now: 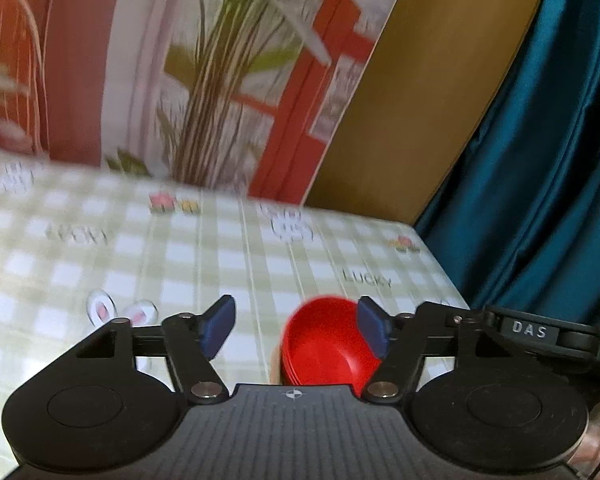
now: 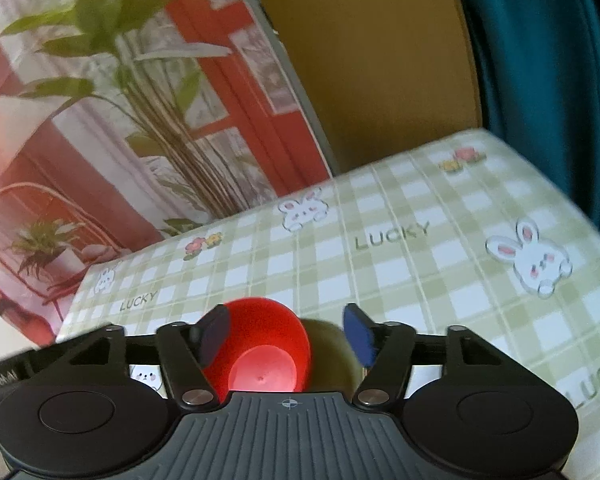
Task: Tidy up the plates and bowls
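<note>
Right wrist view: "LUCKY" tablecloth [image 2: 400, 240], red bowls [image 2: 260, 356], both grippers' fingers [image 2: 216, 336] apart, empty.

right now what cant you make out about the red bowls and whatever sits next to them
- Red bowls: left wrist view shows several rims nested; the gripper body cuts off the stack's base, so no exact count.
- Right wrist view: one red bowl shows, its left side behind a finger pad.
- Pale yellow-green thing beside it: mostly hidden by bowl and gripper body, plate or bowl unclear.
- Far tablecloth: print blurred in the left view.
</note>
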`<action>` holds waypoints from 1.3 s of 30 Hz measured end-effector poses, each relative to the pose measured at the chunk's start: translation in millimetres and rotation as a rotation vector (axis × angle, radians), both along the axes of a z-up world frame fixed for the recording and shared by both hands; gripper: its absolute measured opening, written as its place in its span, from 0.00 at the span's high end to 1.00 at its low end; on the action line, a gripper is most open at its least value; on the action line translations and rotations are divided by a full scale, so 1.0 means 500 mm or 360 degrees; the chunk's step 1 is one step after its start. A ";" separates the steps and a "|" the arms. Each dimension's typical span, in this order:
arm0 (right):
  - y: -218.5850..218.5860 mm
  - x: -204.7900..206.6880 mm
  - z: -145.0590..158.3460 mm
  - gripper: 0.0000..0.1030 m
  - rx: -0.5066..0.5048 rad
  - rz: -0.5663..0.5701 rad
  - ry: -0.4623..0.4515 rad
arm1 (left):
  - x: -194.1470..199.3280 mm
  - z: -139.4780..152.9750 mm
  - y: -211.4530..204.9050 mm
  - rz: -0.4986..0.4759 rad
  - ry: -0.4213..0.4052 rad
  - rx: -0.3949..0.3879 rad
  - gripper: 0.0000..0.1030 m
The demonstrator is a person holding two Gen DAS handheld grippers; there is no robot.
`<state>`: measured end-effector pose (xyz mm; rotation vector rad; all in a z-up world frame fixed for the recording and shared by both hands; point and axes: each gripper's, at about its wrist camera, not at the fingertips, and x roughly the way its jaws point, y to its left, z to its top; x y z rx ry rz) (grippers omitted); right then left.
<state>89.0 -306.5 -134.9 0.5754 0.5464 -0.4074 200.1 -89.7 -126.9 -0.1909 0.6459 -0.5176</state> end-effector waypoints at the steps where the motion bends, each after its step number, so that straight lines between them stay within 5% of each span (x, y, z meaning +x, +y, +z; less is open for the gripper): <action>1: 0.008 0.000 0.013 0.29 -0.0035 0.0009 -0.0004 | -0.004 0.009 0.005 -0.0003 -0.0024 0.0003 0.26; 9: 0.063 0.004 0.095 0.01 -0.0221 0.0099 -0.0025 | -0.043 0.078 0.037 0.0012 -0.0247 0.0107 0.04; 24: 0.141 -0.008 0.229 0.00 -0.0397 0.0159 -0.0149 | -0.129 0.222 0.095 0.0263 -0.0587 0.0289 0.00; 39: 0.196 -0.036 0.348 0.00 -0.0610 0.0156 -0.0294 | -0.206 0.303 0.103 0.0389 -0.0822 0.0254 0.00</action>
